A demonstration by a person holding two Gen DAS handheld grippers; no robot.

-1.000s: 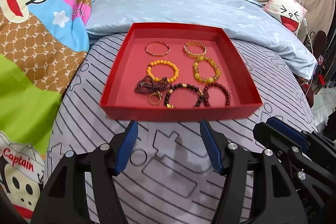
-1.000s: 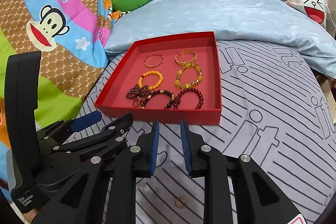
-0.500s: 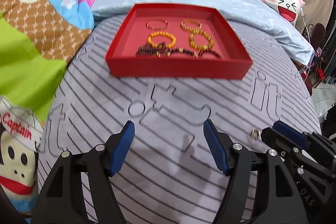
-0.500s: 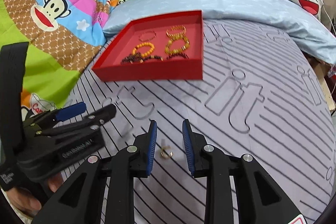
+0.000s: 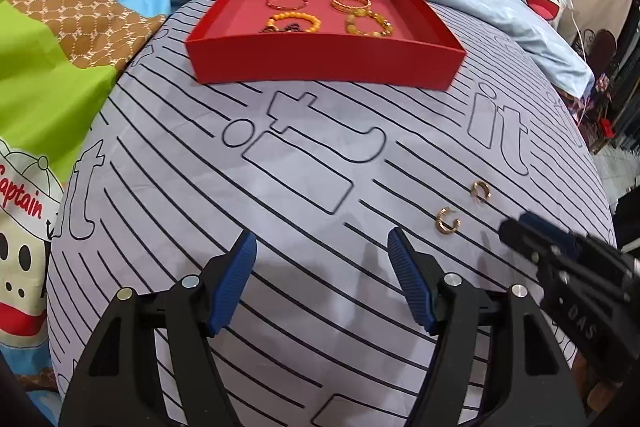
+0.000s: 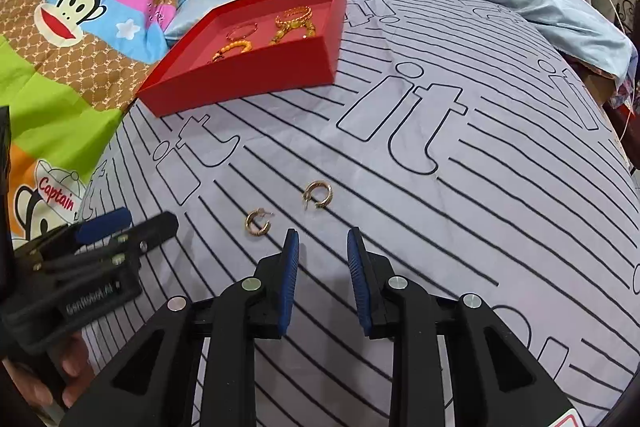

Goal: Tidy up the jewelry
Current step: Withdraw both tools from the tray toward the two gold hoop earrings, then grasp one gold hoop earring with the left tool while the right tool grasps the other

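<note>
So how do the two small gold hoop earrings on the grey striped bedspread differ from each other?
The nearer gold hoop earring lies just left of the right gripper; the farther gold hoop earring lies ahead of it. The nearer's post points up-right; the farther's gap faces lower-left. Both are small ribbed open hoops lying on the striped bedspread, outside the red tray.

Red tray (image 5: 320, 63): my left wrist view catches only the far bracelets over its near wall; whatever lies in the front row is hidden behind that wall, bar a dark scrap I can't identify. Same from the right wrist view.

Right gripper (image 5: 532, 231) in the left wrist view: blurred, cut off by the frame's right edge, so I can't read its jaws there.

Left gripper (image 6: 120, 223) in the right wrist view: smeared, body running off the left edge; its label is illegible. Hand (image 6: 60, 367) beneath it mostly out of frame.

Two gold earrings (image 6: 258, 223) (image 6: 318, 194): clasps too small to make out.
</note>
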